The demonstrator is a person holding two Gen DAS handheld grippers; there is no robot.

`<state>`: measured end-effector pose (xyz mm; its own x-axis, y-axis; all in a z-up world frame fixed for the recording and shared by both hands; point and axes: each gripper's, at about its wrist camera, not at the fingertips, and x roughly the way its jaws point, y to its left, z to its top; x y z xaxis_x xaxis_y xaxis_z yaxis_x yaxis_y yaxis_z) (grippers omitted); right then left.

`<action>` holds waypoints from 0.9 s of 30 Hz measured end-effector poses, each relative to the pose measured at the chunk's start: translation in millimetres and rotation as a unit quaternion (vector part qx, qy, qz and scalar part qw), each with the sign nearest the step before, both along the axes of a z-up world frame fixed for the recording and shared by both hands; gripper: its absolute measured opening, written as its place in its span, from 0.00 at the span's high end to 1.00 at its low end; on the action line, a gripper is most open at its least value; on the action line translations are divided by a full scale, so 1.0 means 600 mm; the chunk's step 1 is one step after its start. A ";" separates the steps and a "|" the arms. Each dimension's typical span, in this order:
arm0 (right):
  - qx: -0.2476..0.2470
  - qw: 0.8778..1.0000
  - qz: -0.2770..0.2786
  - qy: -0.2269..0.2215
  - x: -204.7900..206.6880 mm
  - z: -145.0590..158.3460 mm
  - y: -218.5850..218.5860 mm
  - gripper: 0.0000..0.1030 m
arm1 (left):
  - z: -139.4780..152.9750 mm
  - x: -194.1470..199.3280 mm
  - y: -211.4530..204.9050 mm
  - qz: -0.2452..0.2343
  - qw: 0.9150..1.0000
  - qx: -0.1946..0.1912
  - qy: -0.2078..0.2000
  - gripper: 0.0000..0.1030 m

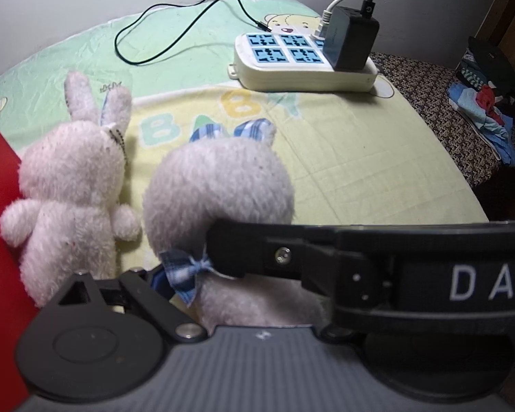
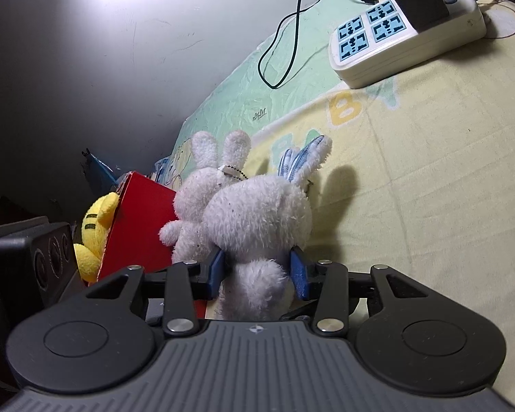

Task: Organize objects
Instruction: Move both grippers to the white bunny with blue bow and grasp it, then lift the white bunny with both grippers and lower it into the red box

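A grey-white plush rabbit [image 1: 219, 185] with blue plaid ears and a plaid bow lies on the baby blanket [image 1: 343, 158], facing away. My right gripper [image 2: 257, 271] is shut on the plush rabbit [image 2: 257, 219], with a blue pad on each side of its neck. In the left wrist view the right gripper [image 1: 223, 254] comes in from the right as a black bar. My left gripper [image 1: 261, 281] stands open around the rabbit's lower body; its right finger is hidden. A second white rabbit [image 1: 68, 189] lies just to the left, against a red box [image 1: 0, 206].
A white power strip [image 1: 302, 65] with a black adapter [image 1: 352, 41] and a looping black cable [image 1: 175, 34] sits at the far side of the blanket by the wall. A yellow plush [image 2: 92, 230] is behind the red box [image 2: 137, 223]. Clothes [image 1: 487, 103] are piled at the right.
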<state>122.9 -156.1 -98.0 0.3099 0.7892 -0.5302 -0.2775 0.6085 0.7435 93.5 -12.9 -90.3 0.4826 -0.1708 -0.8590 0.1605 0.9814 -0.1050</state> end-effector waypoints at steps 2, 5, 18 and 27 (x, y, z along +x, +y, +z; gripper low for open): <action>-0.004 1.000 0.002 -0.008 -0.018 0.010 -0.001 0.58 | 0.007 -0.015 -0.002 -0.004 1.000 0.002 -0.004 0.12; -0.013 1.000 0.006 -0.017 -0.047 0.023 0.002 0.57 | 0.015 -0.041 -0.004 -0.011 1.000 0.004 -0.003 0.12; -0.015 0.999 0.038 -0.020 -0.161 0.048 0.018 0.57 | 0.052 -0.172 0.022 -0.034 0.999 0.014 -0.021 0.12; 0.008 0.998 0.046 -0.049 -0.213 0.087 0.052 0.57 | 0.105 -0.237 0.077 -0.034 0.997 0.008 -0.066 0.12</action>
<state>-5.0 -124.6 -45.9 0.2858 0.8249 -0.4877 -0.4027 0.5652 0.7200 -48.9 33.3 -27.6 0.5800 -0.1937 -0.7913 0.2388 0.9691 -0.0622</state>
